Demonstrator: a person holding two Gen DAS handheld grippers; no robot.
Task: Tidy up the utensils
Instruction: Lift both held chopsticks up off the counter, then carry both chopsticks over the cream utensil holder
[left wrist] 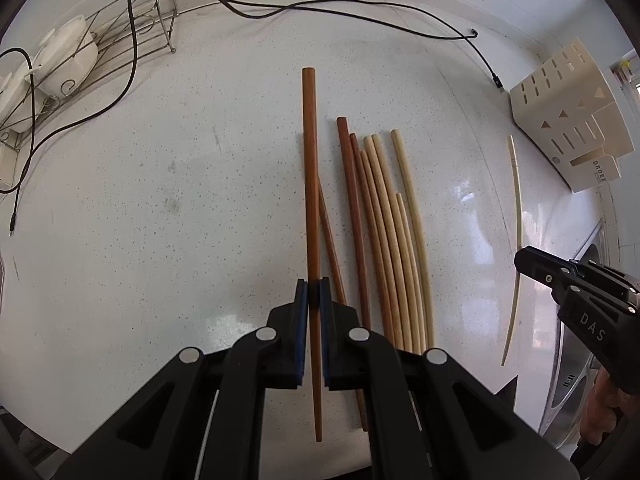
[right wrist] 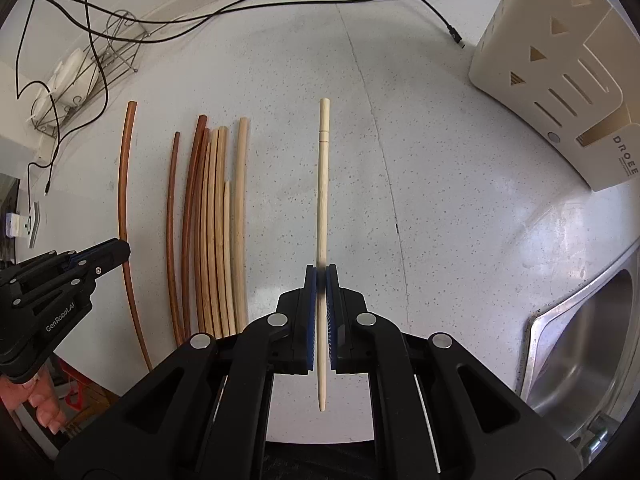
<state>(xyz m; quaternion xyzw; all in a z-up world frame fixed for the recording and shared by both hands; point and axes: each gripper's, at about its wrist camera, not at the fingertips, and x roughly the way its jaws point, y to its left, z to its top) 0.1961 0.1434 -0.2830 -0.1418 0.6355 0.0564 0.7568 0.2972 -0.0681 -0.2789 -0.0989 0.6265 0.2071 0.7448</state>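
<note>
My left gripper (left wrist: 313, 292) is shut on a reddish-brown chopstick (left wrist: 310, 168), which runs lengthwise between the blue pads and hangs above the white counter. Just to its right, several brown and pale chopsticks (left wrist: 380, 232) lie side by side on the counter. My right gripper (right wrist: 321, 276) is shut on a thin pale chopstick (right wrist: 322, 184), also lifted off the surface. In the right wrist view the pile of chopsticks (right wrist: 216, 220) lies to the left, with the left gripper (right wrist: 116, 254) and its brown chopstick (right wrist: 125, 184) beyond. The right gripper (left wrist: 528, 260) shows at the left wrist view's right edge.
A cream utensil holder with slots (left wrist: 572, 120) (right wrist: 560, 80) stands at the back right. A steel sink (right wrist: 580, 340) lies to the right. A wire rack with white bowls (left wrist: 68, 64) sits at the back left, and black cables (left wrist: 320, 8) trail across the counter.
</note>
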